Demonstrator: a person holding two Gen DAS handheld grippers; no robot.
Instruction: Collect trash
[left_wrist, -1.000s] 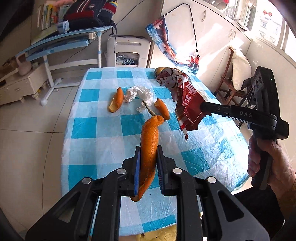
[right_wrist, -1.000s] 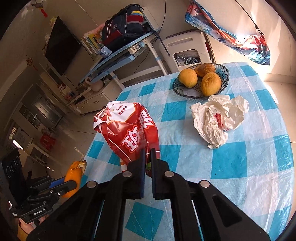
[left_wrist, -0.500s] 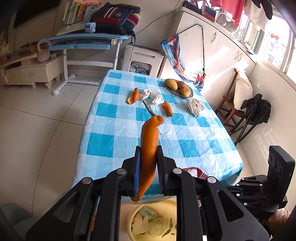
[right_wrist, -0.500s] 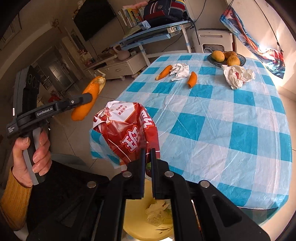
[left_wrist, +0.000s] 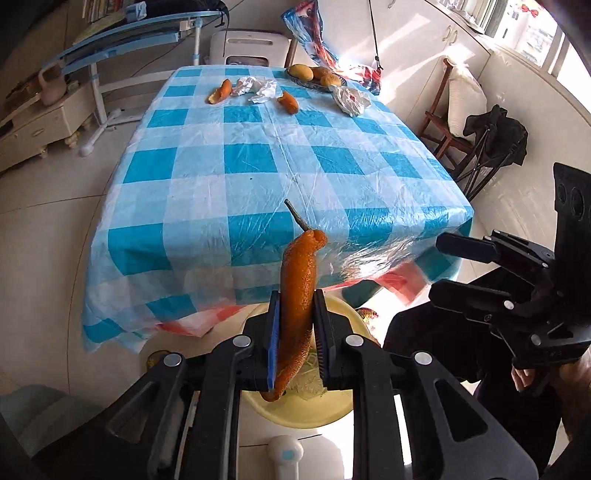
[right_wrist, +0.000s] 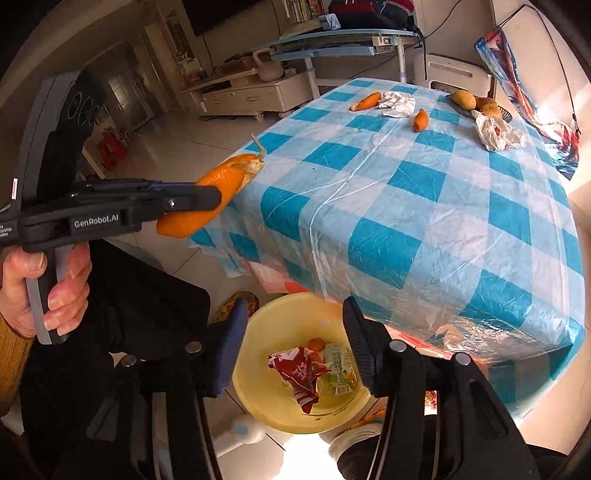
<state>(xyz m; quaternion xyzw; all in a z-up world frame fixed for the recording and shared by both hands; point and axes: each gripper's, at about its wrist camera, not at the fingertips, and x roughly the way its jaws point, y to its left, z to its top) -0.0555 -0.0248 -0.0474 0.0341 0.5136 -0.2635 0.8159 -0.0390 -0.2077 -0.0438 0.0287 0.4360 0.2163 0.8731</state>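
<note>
left hand-held gripper (left_wrist: 295, 339): clamped on the orange peel (left_wrist: 297, 299) at its middle, above the yellow basin (right_wrist: 295, 406)
peel: seems light, bendy, a little slippery
right hand-held gripper (right_wrist: 291, 347): fingers apart, holding nothing
counter (left_wrist: 258, 166): more peels (left_wrist: 288, 102) at the far end

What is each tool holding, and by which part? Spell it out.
The left tool grips the orange peel at its lower half, with the stem end pointing away. The right tool is open and holds nothing.
</note>
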